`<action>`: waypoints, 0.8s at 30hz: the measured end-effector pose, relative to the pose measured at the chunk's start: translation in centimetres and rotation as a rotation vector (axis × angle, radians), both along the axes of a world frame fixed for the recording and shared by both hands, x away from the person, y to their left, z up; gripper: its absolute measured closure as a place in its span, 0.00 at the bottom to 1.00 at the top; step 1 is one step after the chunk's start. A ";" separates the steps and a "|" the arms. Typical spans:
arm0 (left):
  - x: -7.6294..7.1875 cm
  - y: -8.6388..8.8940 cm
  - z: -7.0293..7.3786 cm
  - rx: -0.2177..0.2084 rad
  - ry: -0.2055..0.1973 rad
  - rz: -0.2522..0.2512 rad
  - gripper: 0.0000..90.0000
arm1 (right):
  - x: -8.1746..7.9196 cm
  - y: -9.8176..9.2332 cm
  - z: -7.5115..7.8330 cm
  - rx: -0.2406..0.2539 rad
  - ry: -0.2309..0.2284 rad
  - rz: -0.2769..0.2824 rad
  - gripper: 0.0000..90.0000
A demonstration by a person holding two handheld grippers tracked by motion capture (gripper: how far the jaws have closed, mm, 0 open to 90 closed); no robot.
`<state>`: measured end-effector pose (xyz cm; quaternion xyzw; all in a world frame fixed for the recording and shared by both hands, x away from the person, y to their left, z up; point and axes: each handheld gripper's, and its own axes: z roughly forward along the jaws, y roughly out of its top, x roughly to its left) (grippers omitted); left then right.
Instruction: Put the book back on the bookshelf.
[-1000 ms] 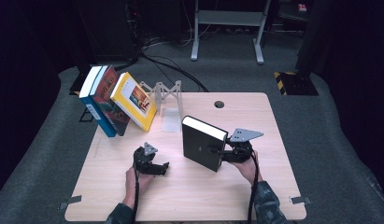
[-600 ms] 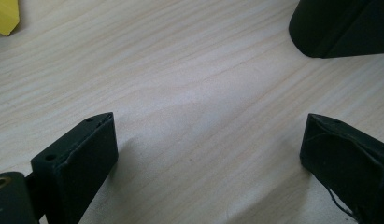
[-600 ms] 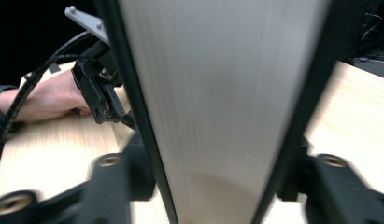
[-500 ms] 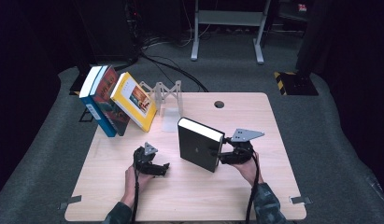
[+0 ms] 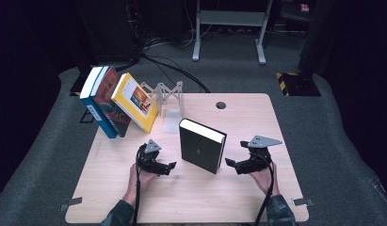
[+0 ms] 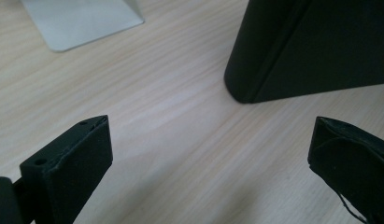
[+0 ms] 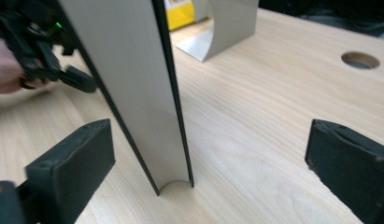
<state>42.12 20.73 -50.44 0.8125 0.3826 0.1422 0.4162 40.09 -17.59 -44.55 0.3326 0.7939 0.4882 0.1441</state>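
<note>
Black book (image 5: 202, 145) stands mid-frame on the bench (image 5: 238, 197); right gripper (image 5: 232, 165) jaws just opened wide, left gripper (image 5: 170, 167) jaws wide, both empty.

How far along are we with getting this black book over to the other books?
Done: the black book stands upright alone on the table. In hand: the right claw has just been opening, pads off it. Left: moving it to the leaning books at the bookend.

A light wooden table (image 5: 257, 197) with a round cable hole (image 5: 221, 105) bears a black hardcover book (image 5: 200, 149) standing upright at its middle, a pale metal bookend (image 5: 168, 101) behind it, and three leaning books (image 5: 118, 101) at the left.
</note>
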 end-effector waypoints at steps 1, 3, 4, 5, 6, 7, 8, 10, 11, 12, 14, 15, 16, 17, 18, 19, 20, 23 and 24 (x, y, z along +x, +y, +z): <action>0.1 -0.3 0.2 -0.006 0.003 -0.008 0.00 | 0.1 0.2 -0.1 -0.005 0.006 -0.016 0.00; 0.2 -0.8 0.5 -0.014 -0.003 -0.024 0.00 | 0.3 0.5 -0.1 -0.013 0.018 -0.034 0.00; 0.2 -1.0 0.7 -0.009 -0.011 -0.037 0.00 | 0.5 0.7 -0.1 -0.021 0.015 -0.037 0.00; 0.3 -1.3 0.8 -0.014 -0.008 -0.040 0.00 | 0.7 0.9 -0.2 -0.021 0.019 -0.040 0.00; 0.3 -1.5 0.9 -0.016 -0.019 -0.045 0.00 | 0.8 1.0 -0.2 -0.026 0.026 -0.052 0.00; 0.4 -1.7 1.1 -0.015 -0.019 -0.056 0.00 | 0.9 1.1 -0.3 -0.028 0.028 -0.053 0.00; 0.5 -1.9 1.2 -0.016 -0.019 -0.063 0.00 | 1.0 1.2 -0.3 -0.033 0.037 -0.054 0.00; 0.6 -2.4 1.4 -0.027 -0.018 -0.078 0.00 | 1.1 1.4 -0.4 -0.033 0.042 -0.063 0.00; 0.8 -2.7 1.5 -0.025 -0.023 -0.081 0.00 | 1.1 1.4 -0.4 -0.033 0.043 -0.067 0.00; 0.9 -2.9 1.6 -0.025 -0.015 -0.093 0.00 | 1.1 1.5 -0.4 -0.031 0.039 -0.078 0.00; 1.0 -3.5 1.8 -0.020 -0.030 -0.105 0.00 | 1.2 1.6 -0.4 -0.037 0.035 -0.081 0.00; 1.0 -3.8 1.8 -0.031 -0.032 -0.103 0.00 | 1.2 1.7 -0.3 -0.033 0.034 -0.086 0.00; 1.1 -4.0 1.8 -0.036 -0.025 -0.110 0.00 | 1.2 1.6 -0.3 -0.029 0.032 -0.088 0.00; 1.2 -4.2 1.9 -0.034 -0.026 -0.118 0.00 | 1.2 1.6 -0.3 -0.034 0.034 -0.094 0.00; 1.2 -4.4 2.0 -0.034 -0.017 -0.121 0.00 | 1.2 1.6 -0.2 -0.031 0.032 -0.097 0.00; 1.3 -4.6 2.0 -0.043 -0.028 -0.125 0.01 | 1.2 1.6 -0.2 -0.031 0.028 -0.098 0.01; 1.4 -4.8 2.1 -0.043 -0.023 -0.133 0.01 | 1.2 1.7 -0.1 -0.030 0.027 -0.099 0.01; 1.6 -5.2 2.1 -0.045 -0.020 -0.158 0.02 | 1.3 1.9 0.0 -0.036 0.025 -0.096 0.01; 1.6 -5.4 2.0 -0.060 -0.026 -0.151 0.03 | 1.3 2.0 0.0 -0.037 0.025 -0.092 0.01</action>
